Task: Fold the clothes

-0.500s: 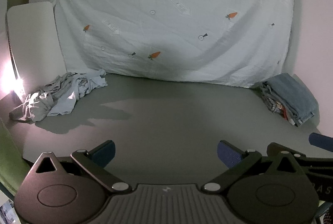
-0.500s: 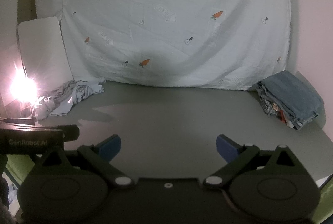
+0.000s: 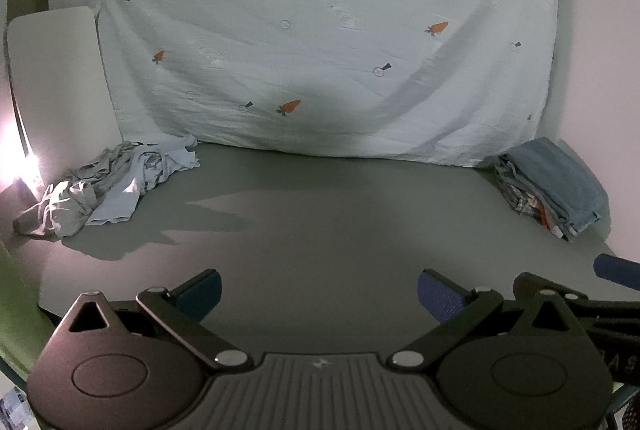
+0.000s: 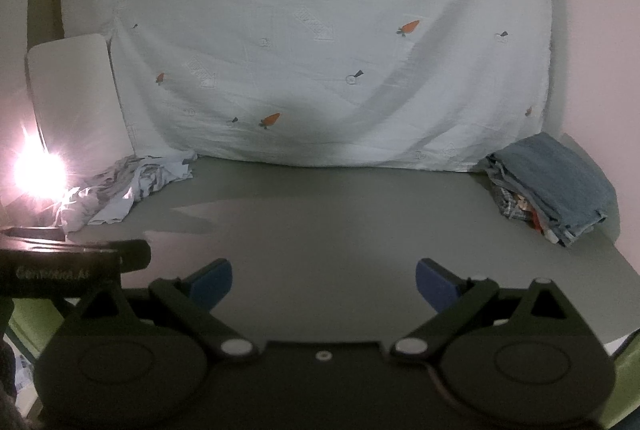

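Note:
A heap of crumpled pale blue and grey clothes (image 3: pixel 108 186) lies at the far left of the grey table (image 3: pixel 340 222); it also shows in the right wrist view (image 4: pixel 128 186). A stack of folded clothes (image 3: pixel 556 186) with a blue denim piece on top sits at the far right, also seen in the right wrist view (image 4: pixel 556 186). My left gripper (image 3: pixel 320 294) is open and empty above the table's near edge. My right gripper (image 4: pixel 324 282) is open and empty too, level with the left one.
A white sheet with carrot prints (image 3: pixel 328 42) hangs behind the table. A white board (image 3: pixel 56 86) leans at the back left beside a bright lamp (image 4: pixel 38 172). The left gripper's body (image 4: pixel 60 266) shows at the left of the right wrist view.
Both grippers have stayed open and nearly still. The clothes have not moved.

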